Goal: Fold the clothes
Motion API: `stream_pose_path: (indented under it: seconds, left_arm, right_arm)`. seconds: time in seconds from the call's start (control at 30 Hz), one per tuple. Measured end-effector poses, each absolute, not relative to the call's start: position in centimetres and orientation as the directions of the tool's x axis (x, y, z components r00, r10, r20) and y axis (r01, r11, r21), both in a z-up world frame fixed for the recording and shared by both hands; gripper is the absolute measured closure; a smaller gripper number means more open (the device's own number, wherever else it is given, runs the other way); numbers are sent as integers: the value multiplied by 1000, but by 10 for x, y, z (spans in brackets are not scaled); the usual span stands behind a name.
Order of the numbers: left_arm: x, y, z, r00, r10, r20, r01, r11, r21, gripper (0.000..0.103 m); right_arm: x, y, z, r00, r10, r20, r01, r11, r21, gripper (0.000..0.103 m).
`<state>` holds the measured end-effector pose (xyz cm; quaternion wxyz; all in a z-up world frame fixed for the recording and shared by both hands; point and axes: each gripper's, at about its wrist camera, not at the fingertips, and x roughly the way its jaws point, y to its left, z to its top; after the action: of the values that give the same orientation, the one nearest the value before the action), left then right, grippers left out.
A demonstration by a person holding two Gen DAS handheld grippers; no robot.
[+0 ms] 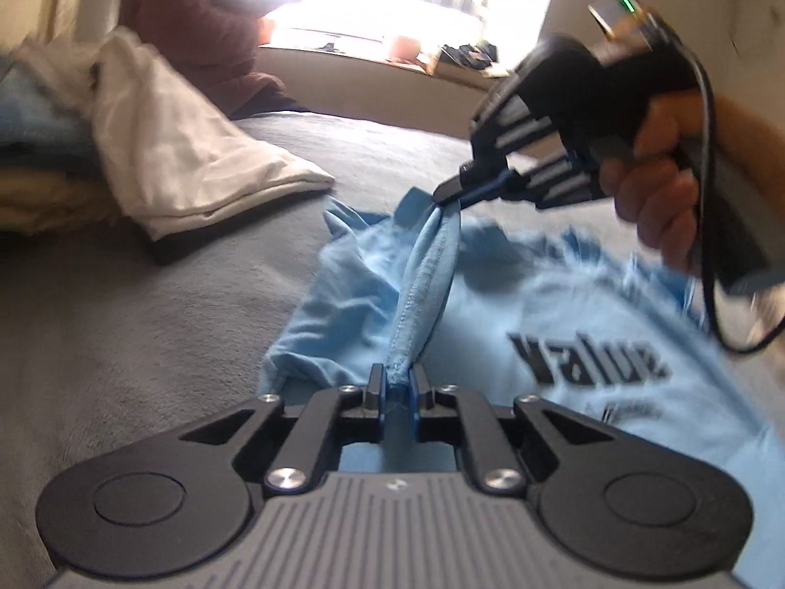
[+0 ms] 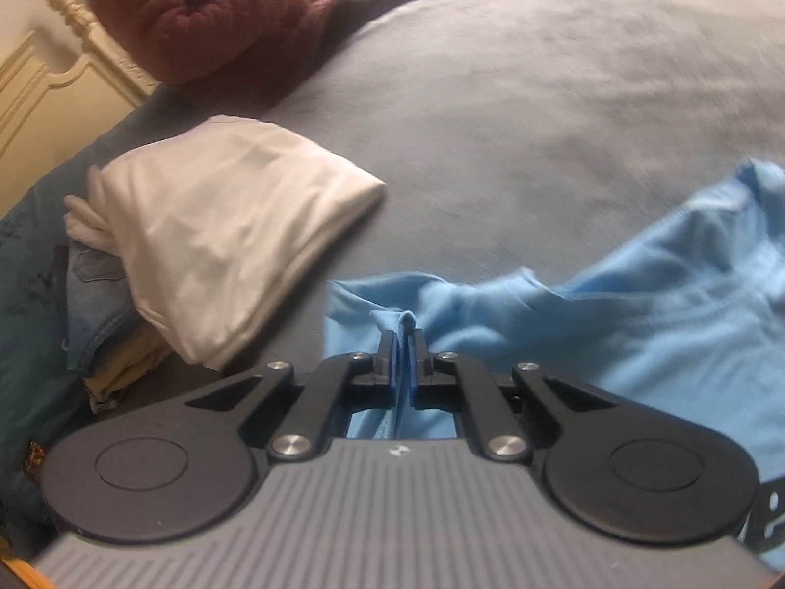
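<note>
blue t-shirt (image 1: 490, 304) on the bed (image 1: 122, 319): left gripper (image 1: 396, 383) and right gripper (image 2: 402, 343) both pinch its hem.

Left tongs (image 1: 396, 383) and right tongs (image 2: 402, 361) clamped, seemingly angled downward.

- Shirt (image 1: 490, 304): light blue, black lettering
- Folded cloth (image 2: 235, 226): white
- Bedcover (image 2: 539, 98): grey
- Quilt (image 2: 196, 14): maroon
- Headboard (image 2: 64, 78): cream

Shirt (image 1: 490, 304) right of folded pile (image 1: 162, 157)
</note>
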<state>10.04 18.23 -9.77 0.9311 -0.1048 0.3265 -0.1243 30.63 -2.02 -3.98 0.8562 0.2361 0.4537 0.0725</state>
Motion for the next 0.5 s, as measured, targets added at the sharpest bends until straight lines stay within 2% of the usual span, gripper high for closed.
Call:
stream_pose_path:
  seconds: [0.27, 0.5]
  left_arm:
    - [109, 243, -90, 803, -293, -519, -2, 869, -494, 94]
    - [122, 303, -111, 808, -289, -513, -154, 737, -658, 95]
  right_arm:
    - [341, 34, -21, 577, 415, -704, -38, 874, 484, 101]
    - [379, 93, -31, 532, 461, -710, -114, 870, 479, 101]
